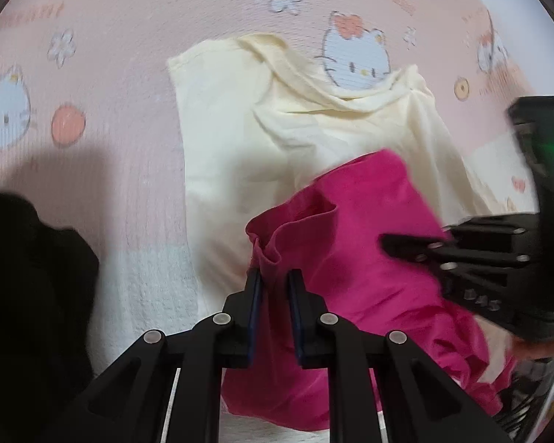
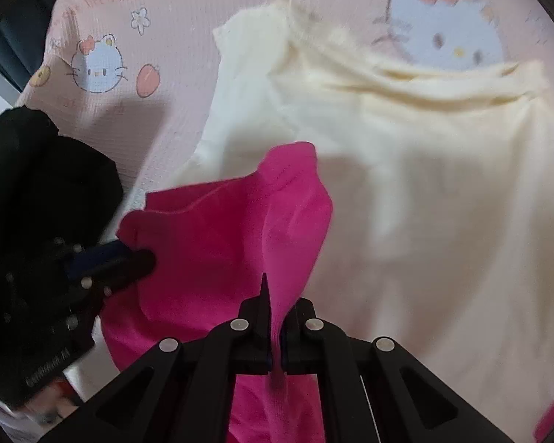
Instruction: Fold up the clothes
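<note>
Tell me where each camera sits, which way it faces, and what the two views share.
Left wrist: on the left gripper, looking down along its parted fingers at a pink garment over a cream garment; the right gripper enters from the right.
Right wrist: on the right gripper, fingers pinching the pink garment; the left gripper shows at left.
Shared: both garments, the cat-print pink bedsheet, each other's gripper.
</note>
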